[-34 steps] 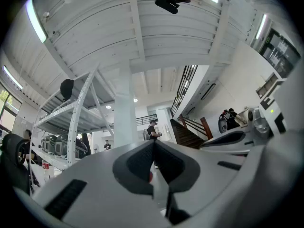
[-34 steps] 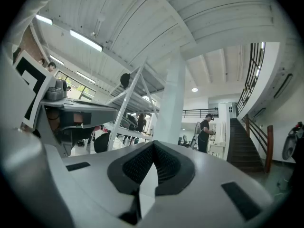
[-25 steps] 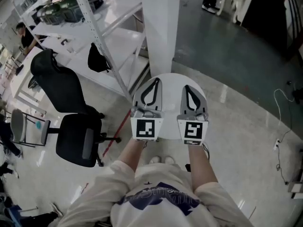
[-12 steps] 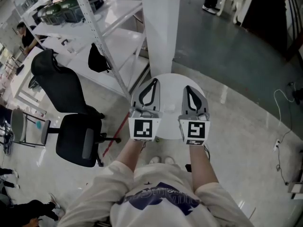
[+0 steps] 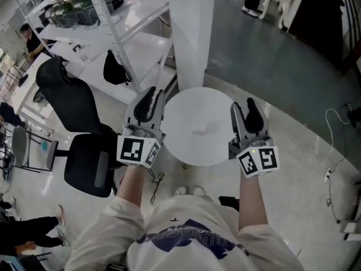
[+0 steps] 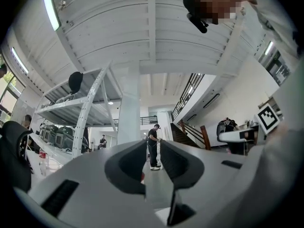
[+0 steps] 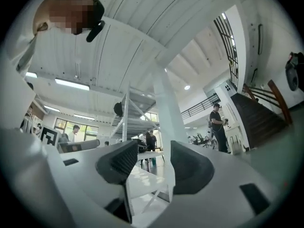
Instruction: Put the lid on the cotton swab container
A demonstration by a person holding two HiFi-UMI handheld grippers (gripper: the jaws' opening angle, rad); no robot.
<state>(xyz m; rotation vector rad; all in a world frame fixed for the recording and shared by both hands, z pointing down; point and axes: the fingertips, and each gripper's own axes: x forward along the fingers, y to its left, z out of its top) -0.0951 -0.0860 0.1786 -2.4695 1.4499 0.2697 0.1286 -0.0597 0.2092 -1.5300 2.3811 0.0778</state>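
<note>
Round white table (image 5: pixel 183 109) on pale workshop floor; white column behind it, shelving far left.

Change: both grippers sat side by side over table centre a second ago, now spread apart. Left gripper (image 5: pixel 150 99) at table's left edge, right gripper (image 5: pixel 244 107) at right edge.

Jaws just been opening: left to narrow slit only, right wide. Nothing between either pair.

Centre now uncovered: small pale object (image 5: pixel 200 130) lies there, too faint to tell container from lid.

Judgement: capping not begun; both parts need locating first.
</note>
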